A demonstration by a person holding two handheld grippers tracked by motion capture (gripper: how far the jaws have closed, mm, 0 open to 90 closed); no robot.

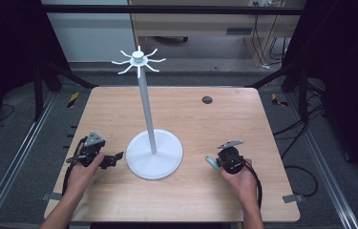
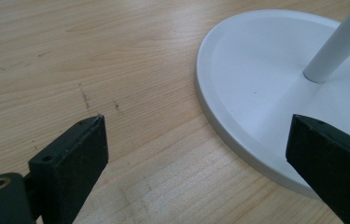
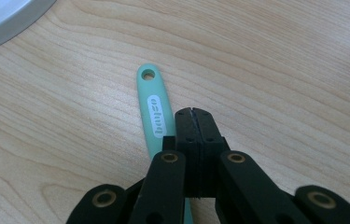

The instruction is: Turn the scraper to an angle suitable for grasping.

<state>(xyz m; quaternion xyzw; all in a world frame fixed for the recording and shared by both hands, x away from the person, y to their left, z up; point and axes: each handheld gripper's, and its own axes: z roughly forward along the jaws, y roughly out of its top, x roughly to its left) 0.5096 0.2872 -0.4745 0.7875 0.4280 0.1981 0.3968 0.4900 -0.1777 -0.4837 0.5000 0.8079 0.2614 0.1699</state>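
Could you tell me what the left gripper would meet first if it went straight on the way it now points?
Probably the white stand's round base: the left gripper, jaws open, points at its near rim across bare table.

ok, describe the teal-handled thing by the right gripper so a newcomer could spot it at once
Start at the white stand with its round base in the middle of the wooden table. Go to the right of that base, to the right gripper, whose jaws are shut. Beside them lies a slim teal handle flat on the wood; its colour, white label and hanging hole at the end set it apart.
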